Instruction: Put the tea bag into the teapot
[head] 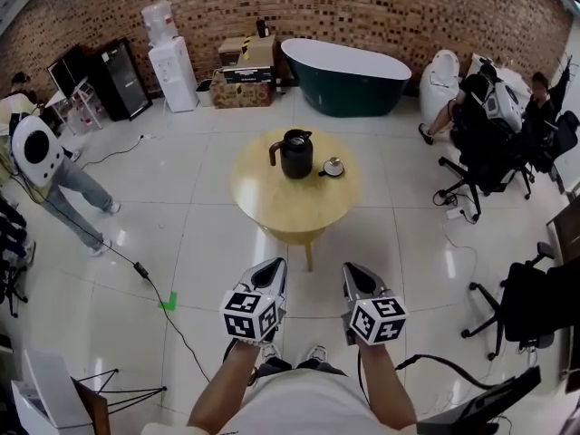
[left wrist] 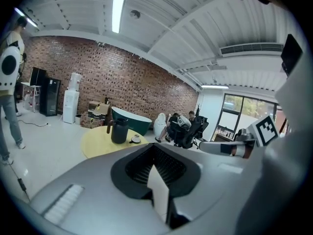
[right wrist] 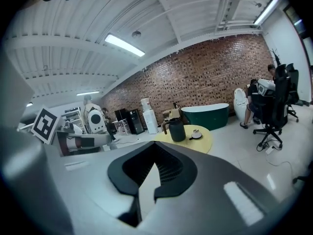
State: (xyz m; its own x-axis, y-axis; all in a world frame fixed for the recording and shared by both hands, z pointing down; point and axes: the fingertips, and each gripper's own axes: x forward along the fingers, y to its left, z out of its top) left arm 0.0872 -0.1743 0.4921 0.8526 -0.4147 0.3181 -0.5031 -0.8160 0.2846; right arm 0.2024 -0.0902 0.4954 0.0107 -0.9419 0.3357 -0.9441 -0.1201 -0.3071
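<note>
A black teapot [head: 295,154] with a handle stands on the round yellow table [head: 272,202], several steps ahead of me. Just to its right sits a small white dish [head: 333,167]; what it holds is too small to tell, and I cannot make out a tea bag. Both grippers are near my body, well short of the table. The left gripper [head: 275,265] and right gripper [head: 352,270] are shut and empty. The teapot [left wrist: 119,131] and dish [left wrist: 135,139] show far off beyond the left gripper [left wrist: 156,148]. The right gripper view has the teapot [right wrist: 176,130] beyond the right gripper [right wrist: 157,146].
A green bathtub [head: 344,75], cardboard boxes [head: 245,80] and a water dispenser [head: 172,62] line the brick wall. A person [head: 45,161] stands at the left. People on office chairs [head: 485,143] are at the right. A cable [head: 136,265] crosses the tiled floor at the left.
</note>
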